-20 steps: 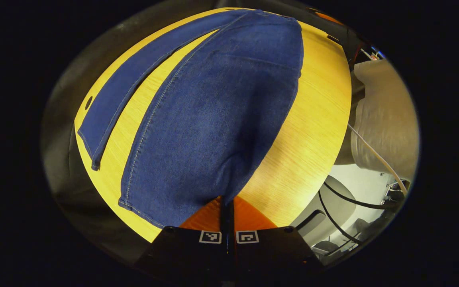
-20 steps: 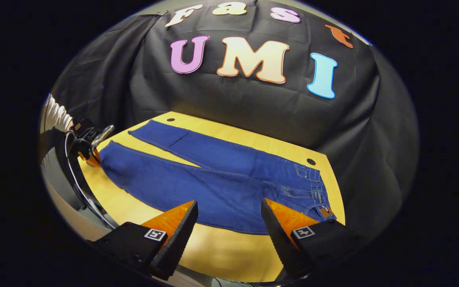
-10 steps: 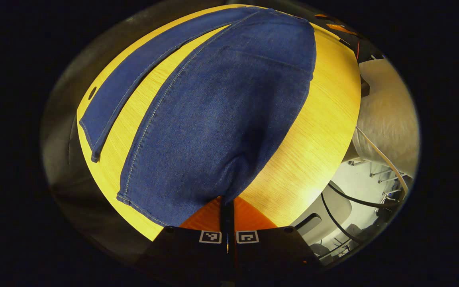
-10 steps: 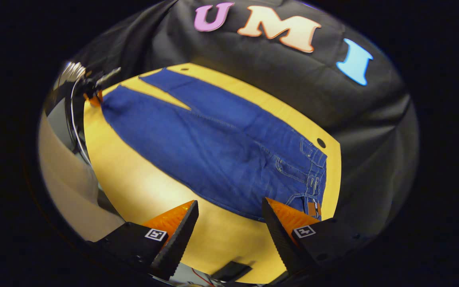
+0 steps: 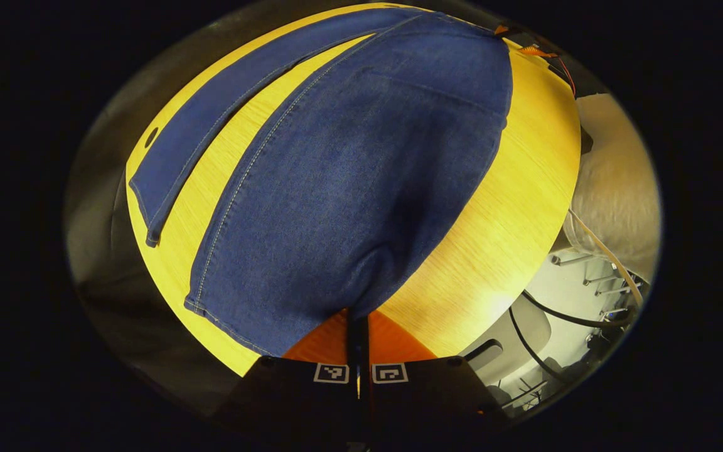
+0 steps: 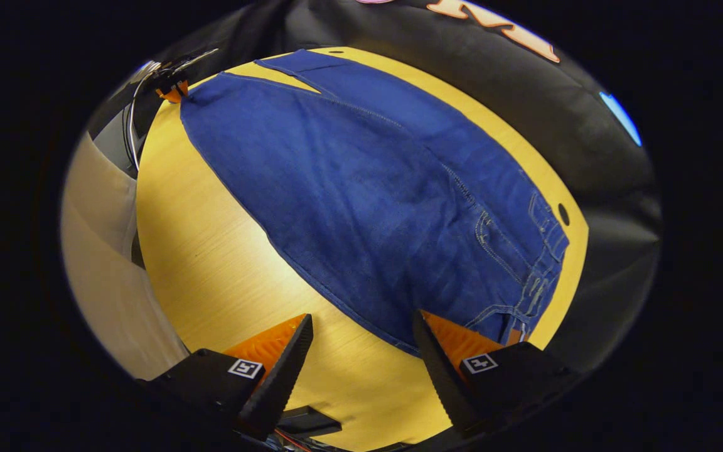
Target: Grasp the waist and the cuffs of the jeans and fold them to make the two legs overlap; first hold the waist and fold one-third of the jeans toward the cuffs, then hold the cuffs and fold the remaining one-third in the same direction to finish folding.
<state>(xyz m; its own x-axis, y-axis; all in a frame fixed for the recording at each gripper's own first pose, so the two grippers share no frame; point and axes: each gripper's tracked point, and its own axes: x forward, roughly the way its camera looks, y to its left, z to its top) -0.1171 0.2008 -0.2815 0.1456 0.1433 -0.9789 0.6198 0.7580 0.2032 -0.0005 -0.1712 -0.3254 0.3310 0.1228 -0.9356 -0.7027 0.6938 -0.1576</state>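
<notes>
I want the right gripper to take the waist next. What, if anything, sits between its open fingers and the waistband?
Nothing visible does. The right gripper hangs open over bare table at the near edge of the jeans, with the waist just ahead beside one finger. The left gripper is shut on the near cuff.

left view near cuff, right view near waist, both share jeans [image 5: 349,188]

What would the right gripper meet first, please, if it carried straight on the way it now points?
Probably the near edge of the jeans, close to the waist. The open right gripper points down at the table, with bare wood and that denim edge between its fingers; depth is hard to judge, so it may touch wood first.
</notes>
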